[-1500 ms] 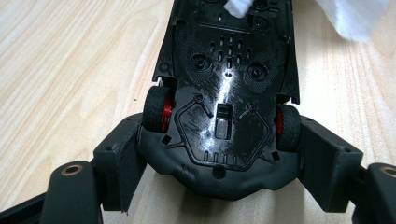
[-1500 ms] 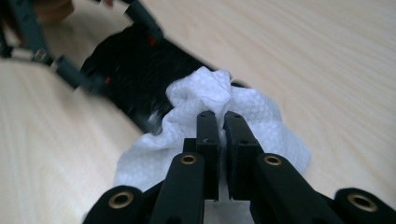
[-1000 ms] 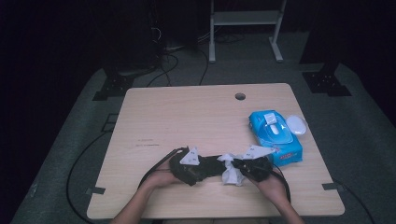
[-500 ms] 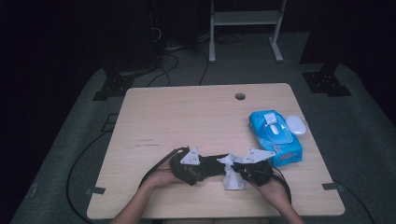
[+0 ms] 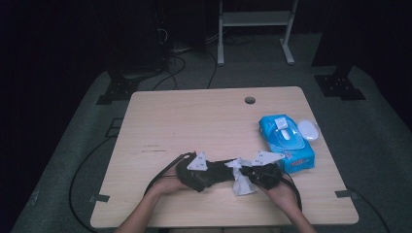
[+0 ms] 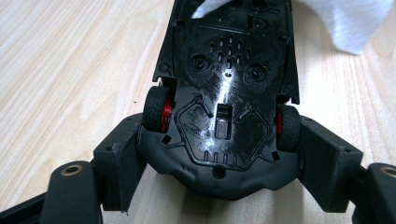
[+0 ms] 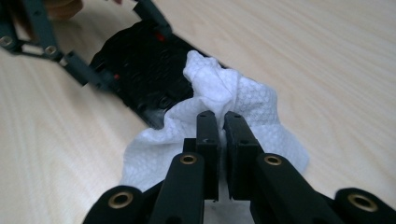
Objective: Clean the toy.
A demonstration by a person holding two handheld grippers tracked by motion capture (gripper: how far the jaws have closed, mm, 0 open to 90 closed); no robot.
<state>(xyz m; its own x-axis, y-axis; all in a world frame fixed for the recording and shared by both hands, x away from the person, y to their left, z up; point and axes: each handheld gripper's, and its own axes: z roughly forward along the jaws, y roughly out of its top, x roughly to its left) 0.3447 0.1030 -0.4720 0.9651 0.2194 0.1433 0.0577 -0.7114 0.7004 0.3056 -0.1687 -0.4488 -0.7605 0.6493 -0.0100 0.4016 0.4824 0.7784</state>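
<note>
A black toy car (image 6: 229, 70) with red wheel hubs lies upside down, its glossy underside facing up. My left gripper (image 6: 224, 135) is shut on the toy car, one jaw pressed against each side at the wheels. In the high view the left gripper (image 5: 214, 172) holds the car (image 5: 224, 170) low over the table's near edge. My right gripper (image 7: 222, 121) is shut on a crumpled white wipe (image 7: 261, 112), which rests against the car's (image 7: 140, 60) end. From above, the right gripper (image 5: 244, 175) and the wipe (image 5: 240, 183) sit just right of the car.
A blue pack of wipes (image 5: 286, 141) lies at the table's right side, with a white oval lid (image 5: 308, 129) beside it. The wooden table (image 5: 194, 121) has a cable hole (image 5: 249, 100) near its far edge. Cables trail off the near left edge.
</note>
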